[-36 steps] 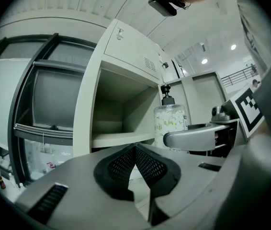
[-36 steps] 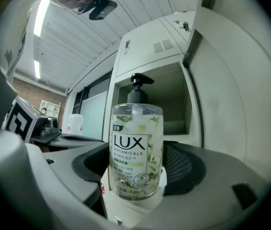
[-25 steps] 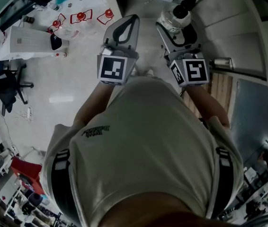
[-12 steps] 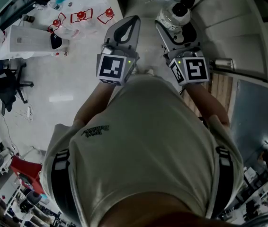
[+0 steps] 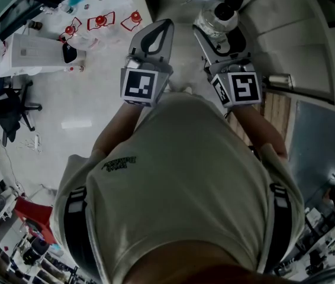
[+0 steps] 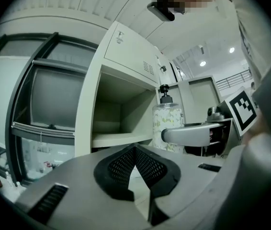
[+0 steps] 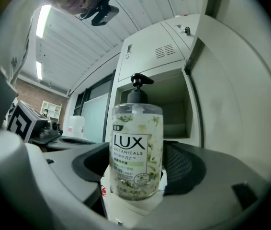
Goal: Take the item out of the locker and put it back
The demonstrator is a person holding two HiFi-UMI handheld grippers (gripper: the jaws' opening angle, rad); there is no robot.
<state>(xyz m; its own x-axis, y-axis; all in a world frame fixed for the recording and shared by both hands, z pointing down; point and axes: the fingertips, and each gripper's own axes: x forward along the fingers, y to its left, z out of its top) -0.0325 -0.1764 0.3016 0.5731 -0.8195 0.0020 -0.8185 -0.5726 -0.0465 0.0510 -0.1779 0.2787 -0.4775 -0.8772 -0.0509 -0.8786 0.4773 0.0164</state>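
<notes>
A clear LUX pump bottle (image 7: 136,147) with a black pump and a leaf print stands upright between the pads of my right gripper (image 7: 138,166), which is shut on it. Behind it is the open compartment of the pale locker (image 7: 174,110), its door (image 7: 236,104) swung out to the right. The head view shows the bottle (image 5: 219,18) in the right gripper (image 5: 218,33), held out in front of the person's chest. My left gripper (image 5: 158,31) is beside it, shut with nothing in it, its pads meeting at the tip (image 6: 135,150). The left gripper view also shows the bottle (image 6: 168,123) in front of the locker shelf (image 6: 118,139).
The bank of lockers (image 5: 286,34) runs along the right. To the locker's left is a dark glazed frame (image 6: 44,104). On the floor at the left are a white box (image 5: 34,52), several red items (image 5: 101,21) and an office chair (image 5: 7,108).
The right gripper and its bottle have crept very slightly forward in the head view. The left gripper has kept still.
</notes>
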